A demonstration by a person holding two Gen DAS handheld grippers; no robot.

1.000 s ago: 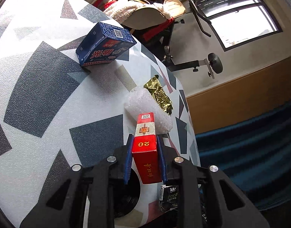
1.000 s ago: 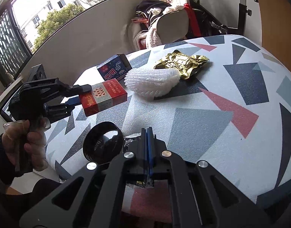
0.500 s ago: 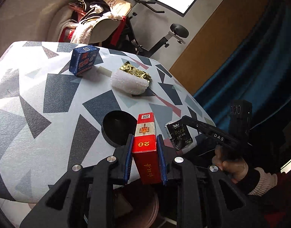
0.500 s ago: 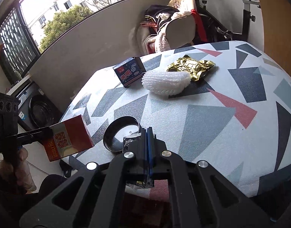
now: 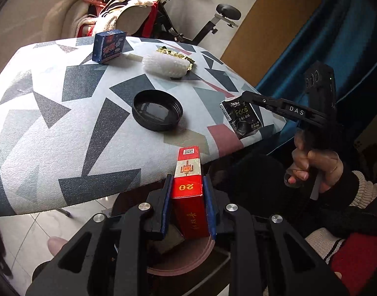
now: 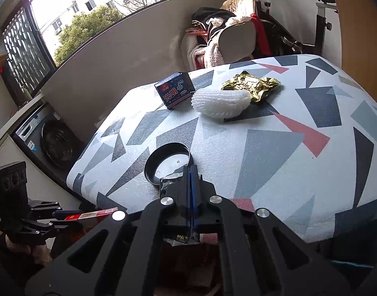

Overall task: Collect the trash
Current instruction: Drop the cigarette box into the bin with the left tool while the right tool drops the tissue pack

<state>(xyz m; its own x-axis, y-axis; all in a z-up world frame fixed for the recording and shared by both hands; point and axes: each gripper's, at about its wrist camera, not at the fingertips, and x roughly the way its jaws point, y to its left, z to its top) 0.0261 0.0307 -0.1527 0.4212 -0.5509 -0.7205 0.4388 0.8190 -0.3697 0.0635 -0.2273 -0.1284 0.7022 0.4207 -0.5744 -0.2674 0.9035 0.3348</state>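
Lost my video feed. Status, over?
Left gripper shut on red carton. Right gripper shut on black sachet. Both off table edge; nothing blocking.

Left wrist view: taken from below and off the near edge of the patterned table, directed up and forward along the left gripper, with the right gripper seen at right. Right wrist view: taken close above the same edge, directed across the table toward the window, with the left gripper seen low at left. Shared in both views: black lid, blue box, white foam net, chair.
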